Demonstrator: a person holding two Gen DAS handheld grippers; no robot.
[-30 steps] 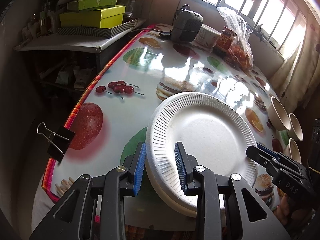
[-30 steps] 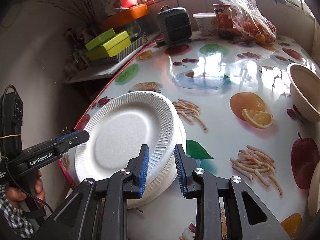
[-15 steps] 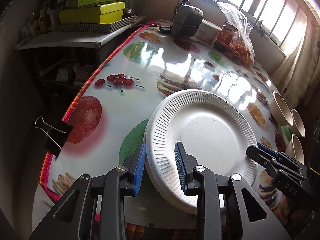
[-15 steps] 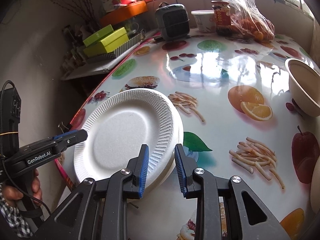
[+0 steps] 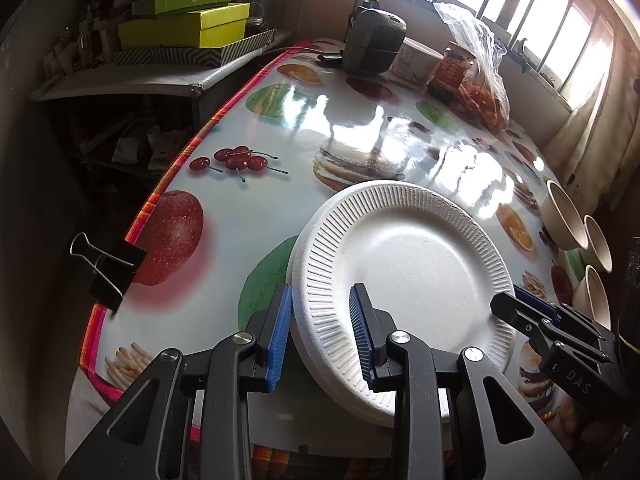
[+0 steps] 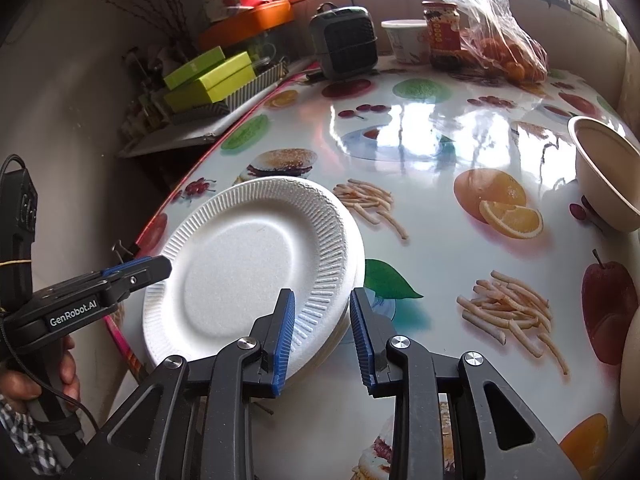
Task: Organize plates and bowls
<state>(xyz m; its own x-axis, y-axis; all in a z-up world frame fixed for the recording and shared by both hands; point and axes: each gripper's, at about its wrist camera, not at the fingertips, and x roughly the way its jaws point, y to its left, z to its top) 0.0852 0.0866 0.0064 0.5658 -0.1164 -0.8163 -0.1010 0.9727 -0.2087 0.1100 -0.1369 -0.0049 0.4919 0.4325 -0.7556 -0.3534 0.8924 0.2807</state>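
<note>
Left wrist: 3 bowls (image 5: 564, 220) | right wrist: hand (image 6: 12, 384) | L gripper (image 5: 320, 332), R gripper (image 6: 322, 336) grip plate (image 5: 400, 264)

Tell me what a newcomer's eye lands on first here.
The stack of white paper plates at the near table edge, with the left gripper and the right gripper each straddling its rim. Next, the glossy food-print tablecloth, then the beige bowls at the right.

plates (image 5: 404, 256): white, ribbed rim
tablecloth (image 5: 280, 184): glossy white, fruit and burger prints
bowls (image 5: 562, 216), right of plates: beige
boxes (image 5: 188, 26): lime green
</note>
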